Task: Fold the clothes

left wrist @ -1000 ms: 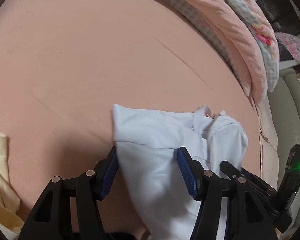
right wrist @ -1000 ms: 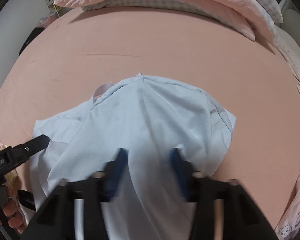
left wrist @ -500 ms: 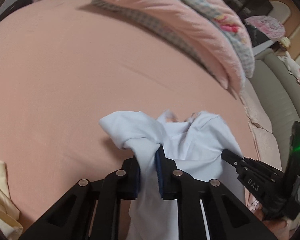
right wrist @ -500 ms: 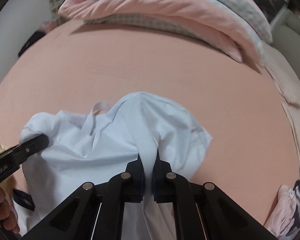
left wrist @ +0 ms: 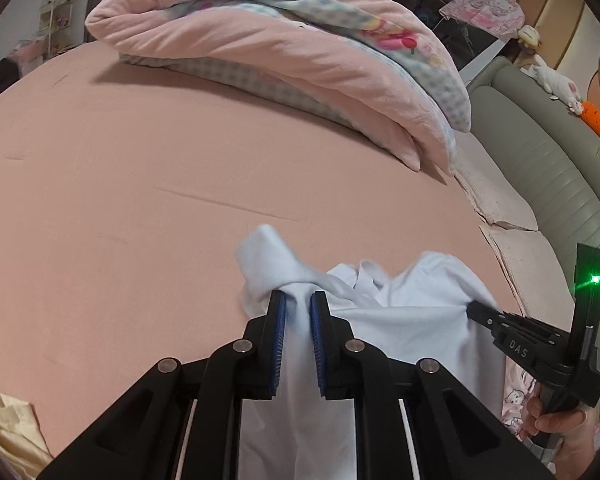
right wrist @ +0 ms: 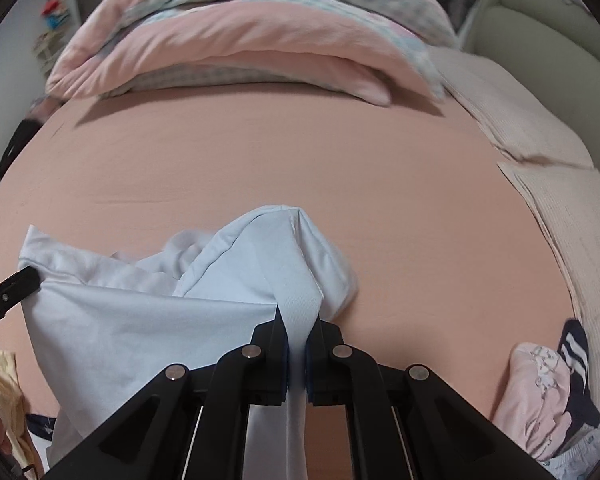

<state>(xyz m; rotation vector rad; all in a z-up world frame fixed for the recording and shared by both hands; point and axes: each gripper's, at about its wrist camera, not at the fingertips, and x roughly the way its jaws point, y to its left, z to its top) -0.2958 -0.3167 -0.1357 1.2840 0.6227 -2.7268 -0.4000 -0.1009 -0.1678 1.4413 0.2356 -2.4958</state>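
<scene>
Since a second ago both tools have clamped onto the pale blue cotton garment [left wrist: 404,320] and raised it. Left tool [left wrist: 298,304] and right tool [right wrist: 298,330] pinch opposite ends; the cloth spans sideways between them over the pink bed [left wrist: 140,200].

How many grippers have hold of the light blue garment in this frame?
2. The left gripper is shut on a bunched fold at one side of the light blue garment; the right gripper is shut on a fold at its other side, over the bed.
</scene>
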